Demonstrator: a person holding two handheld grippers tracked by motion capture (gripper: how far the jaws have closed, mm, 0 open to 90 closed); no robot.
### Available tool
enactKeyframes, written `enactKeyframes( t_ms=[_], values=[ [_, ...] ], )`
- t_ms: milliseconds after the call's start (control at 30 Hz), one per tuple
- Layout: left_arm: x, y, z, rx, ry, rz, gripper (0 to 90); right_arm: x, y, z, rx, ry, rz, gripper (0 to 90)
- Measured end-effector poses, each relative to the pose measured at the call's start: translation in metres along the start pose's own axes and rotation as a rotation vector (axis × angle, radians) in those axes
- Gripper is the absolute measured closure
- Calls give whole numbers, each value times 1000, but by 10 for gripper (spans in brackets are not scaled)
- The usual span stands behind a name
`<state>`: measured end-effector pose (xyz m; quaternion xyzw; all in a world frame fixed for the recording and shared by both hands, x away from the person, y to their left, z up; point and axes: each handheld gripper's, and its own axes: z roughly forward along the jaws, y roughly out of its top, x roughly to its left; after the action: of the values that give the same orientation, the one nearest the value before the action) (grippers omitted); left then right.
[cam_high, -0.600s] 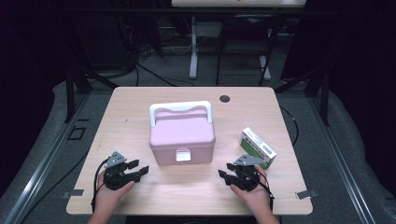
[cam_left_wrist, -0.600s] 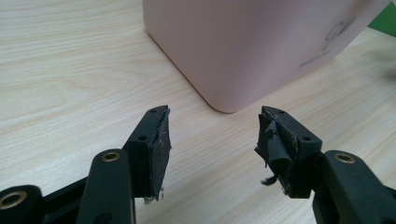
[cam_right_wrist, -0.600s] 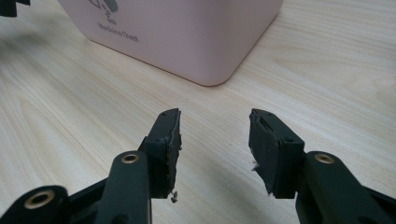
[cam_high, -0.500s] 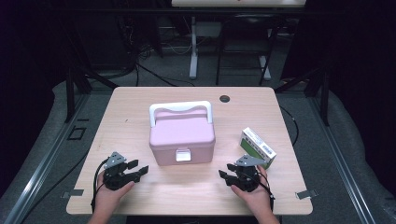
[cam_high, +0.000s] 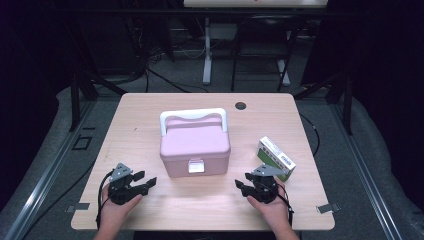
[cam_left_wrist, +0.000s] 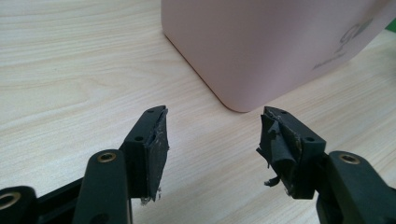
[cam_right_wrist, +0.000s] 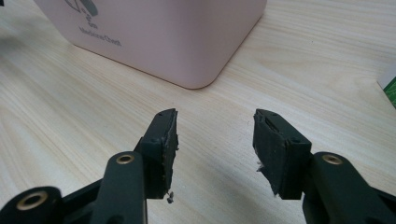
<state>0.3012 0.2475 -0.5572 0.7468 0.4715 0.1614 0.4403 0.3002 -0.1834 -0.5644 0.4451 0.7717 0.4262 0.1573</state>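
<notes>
The pale rectangular wooden table (cam_high: 150, 120) has a matt, fine-grained top. The pink rounded plastic case (cam_high: 195, 142) looks smooth with a soft sheen, and its white plastic handle (cam_high: 193, 114) likewise. The black plastic left gripper (cam_left_wrist: 212, 140) and right gripper (cam_right_wrist: 215, 135) carry frayed, rough dark pads (cam_left_wrist: 158, 144).

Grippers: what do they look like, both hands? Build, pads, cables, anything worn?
Both are black, two-jaw. The left gripper carries a grey three-cornered plate on top and a black cable looping off it; the right gripper has a grey plate too. The gripper views show brass-coloured pivot rivets and dark, frayed, torn pads inside the jaws. Forearms bare, no sleeves or gloves visible.
</notes>
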Motion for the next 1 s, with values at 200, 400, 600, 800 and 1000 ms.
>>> enactKeyframes(
  t_ms=[200, 400, 600, 800, 1000],
  values=[
    [1, 9, 6, -6, 3, -25, 418, -1, 6, 4, -17, -30, 13, 489],
    [6, 23, 13, -3, 0, -36, 487, -9, 26, 8, -36, -19, 44, 515],
    [12, 36, 20, -12, 4, -66, 517, -24, 50, 18, -80, -41, 94, 535],
    [16, 47, 28, -9, 9, -86, 539, -29, 59, 35, -70, -50, 111, 538],
    [15, 56, 38, -35, -14, -93, 544, -26, 67, 44, -64, -74, 94, 538]
  ],
)
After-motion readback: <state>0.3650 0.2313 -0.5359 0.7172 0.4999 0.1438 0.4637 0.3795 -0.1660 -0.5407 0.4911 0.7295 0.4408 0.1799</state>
